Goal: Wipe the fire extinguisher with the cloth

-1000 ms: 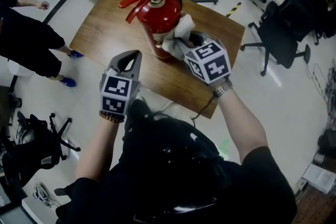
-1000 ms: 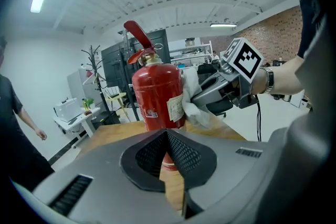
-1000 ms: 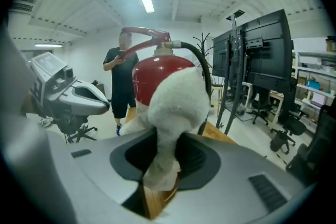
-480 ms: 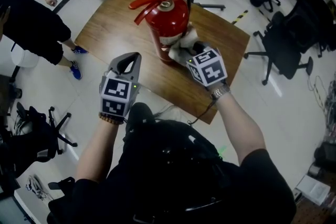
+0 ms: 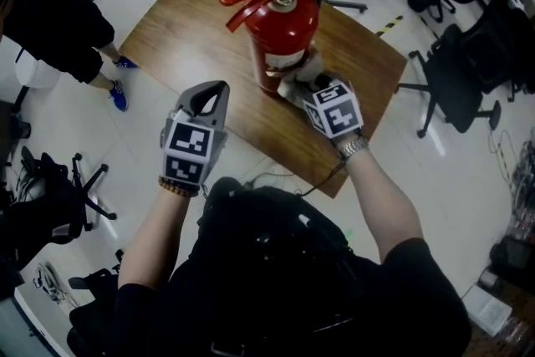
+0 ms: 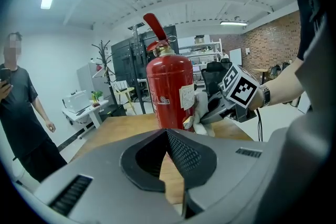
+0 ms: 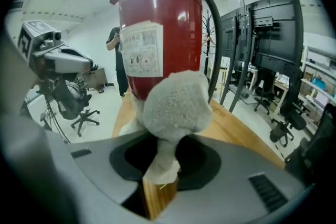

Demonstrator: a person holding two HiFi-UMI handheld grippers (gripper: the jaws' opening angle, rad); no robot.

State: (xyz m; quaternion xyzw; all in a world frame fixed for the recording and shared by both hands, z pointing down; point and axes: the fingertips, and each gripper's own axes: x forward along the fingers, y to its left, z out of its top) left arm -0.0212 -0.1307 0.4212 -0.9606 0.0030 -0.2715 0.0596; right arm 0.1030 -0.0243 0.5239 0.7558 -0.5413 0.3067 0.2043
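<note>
1. Since the earlier frame, the right gripper (image 5: 299, 86) has come down the red body with the cloth (image 7: 176, 105). It is now low on the side, under the paper label (image 7: 139, 57).
2. Its jaws are clamped on the cloth. The left gripper (image 6: 168, 165) has its jaws together with nothing between them, and it hovers apart from the cylinder.
3. The fire extinguisher (image 5: 284, 29) stands upright on the wooden table (image 5: 184, 38).
4. I think the wipe should press softly, because nothing steadies the cylinder and it could slide or tip.
5. The black hose (image 7: 212, 29) runs down the far side and may catch the cloth.
6. A person (image 5: 50, 21) stands beside the table and office chairs (image 5: 456, 54) stand around it, all well apart from the work.
</note>
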